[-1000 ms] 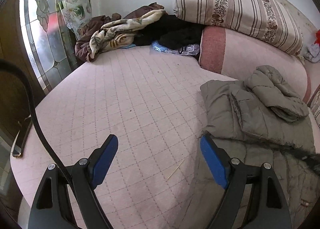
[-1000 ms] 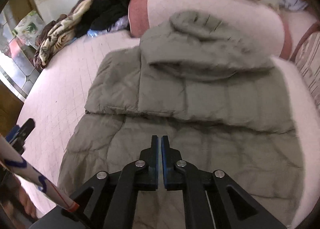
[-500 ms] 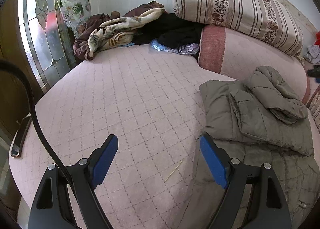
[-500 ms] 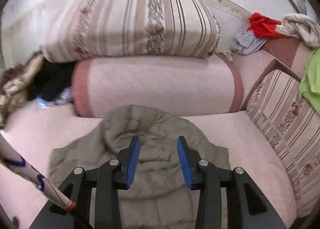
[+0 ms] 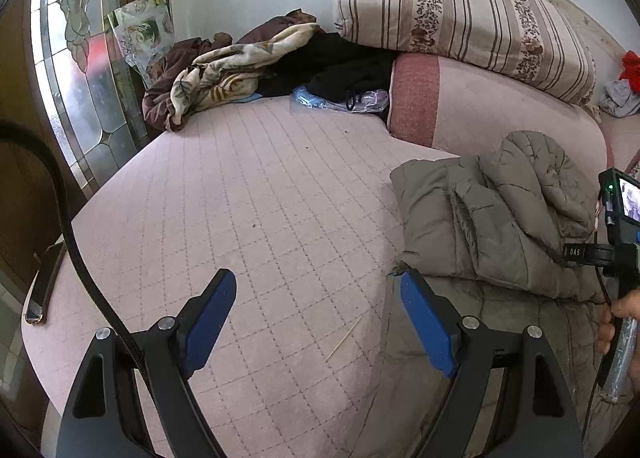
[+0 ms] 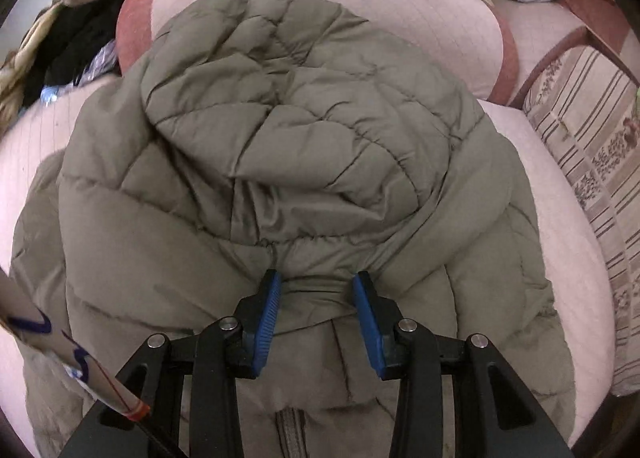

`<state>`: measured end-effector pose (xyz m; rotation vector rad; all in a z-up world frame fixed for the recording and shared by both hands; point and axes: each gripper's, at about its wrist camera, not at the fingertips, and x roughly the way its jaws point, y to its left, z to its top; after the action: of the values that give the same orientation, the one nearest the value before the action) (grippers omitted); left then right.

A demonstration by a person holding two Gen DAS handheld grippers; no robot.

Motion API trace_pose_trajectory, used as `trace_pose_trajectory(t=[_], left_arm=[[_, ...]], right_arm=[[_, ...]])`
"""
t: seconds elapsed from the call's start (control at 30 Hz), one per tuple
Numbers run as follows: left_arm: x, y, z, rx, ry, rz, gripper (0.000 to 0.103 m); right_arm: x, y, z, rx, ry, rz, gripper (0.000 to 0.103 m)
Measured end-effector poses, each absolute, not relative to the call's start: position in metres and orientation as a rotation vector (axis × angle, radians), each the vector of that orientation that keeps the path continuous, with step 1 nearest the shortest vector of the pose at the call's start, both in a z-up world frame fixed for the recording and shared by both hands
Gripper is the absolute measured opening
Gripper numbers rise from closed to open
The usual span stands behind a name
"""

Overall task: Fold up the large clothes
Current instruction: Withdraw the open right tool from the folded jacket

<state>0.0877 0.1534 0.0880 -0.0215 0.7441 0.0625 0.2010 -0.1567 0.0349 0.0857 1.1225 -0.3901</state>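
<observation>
Jacket (image 6: 280, 162) — big, puffy and grey-green — lies on the pink quilted bed (image 5: 256, 194), with its hood (image 6: 304, 98) bunched up at the end near the pink bolster (image 6: 360, 6). The sleeves look already folded in over the body.

Just below the hood, at the collar, sits the right gripper (image 6: 316, 298). Its blue pads are spread part way, with a hump of collar cloth between them. They touch the cloth or come very near it, but they are not pinching it yet — though from this close, bent view it is hard to be sure how much cloth is inside.

The left gripper (image 5: 316, 318) hangs over the bare bed just beside the jacket's near edge, with its pads spread wide and nothing between them.

What could go wrong? The jacket is thick and slippery. If the right gripper closes on only the top skin, the cloth may slide out when lifted. If it grabs too fat a hump, the pads may not hold it well. The heavy hood could flop sideways and spoil the fold. Pulling with one side only could drag the whole jacket toward the bolster and undo the tucked sleeves, since the left gripper holds nothing down.
</observation>
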Motion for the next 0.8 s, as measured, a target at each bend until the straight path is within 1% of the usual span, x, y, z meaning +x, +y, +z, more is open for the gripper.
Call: trace_pose_trajectory(t=[0.17,0.47,0.7,0.8], left_arm=[[0.079,0.161,0.092,-0.026,0.721,0.074,0.084],[0.06,0.18,0.097,-0.056,0.703,0.085,0.084],[0.065,0.194,0.099,-0.091,0.711,0.098,0.084],[0.068,0.194,0.099,-0.091,0.712,0.1,0.084]], right_arm=[[0.198,-0.157,0.044,0.09,1.144,-0.403,0.041],[0.168,-0.134,0.096,0.07,1.084,-0.389,0.041],[0.165,-0.133,0.141,0.045,0.946,-0.459,0.041],[0.177,-0.143,0.148,0.076,0.923,-0.497,0.041]])
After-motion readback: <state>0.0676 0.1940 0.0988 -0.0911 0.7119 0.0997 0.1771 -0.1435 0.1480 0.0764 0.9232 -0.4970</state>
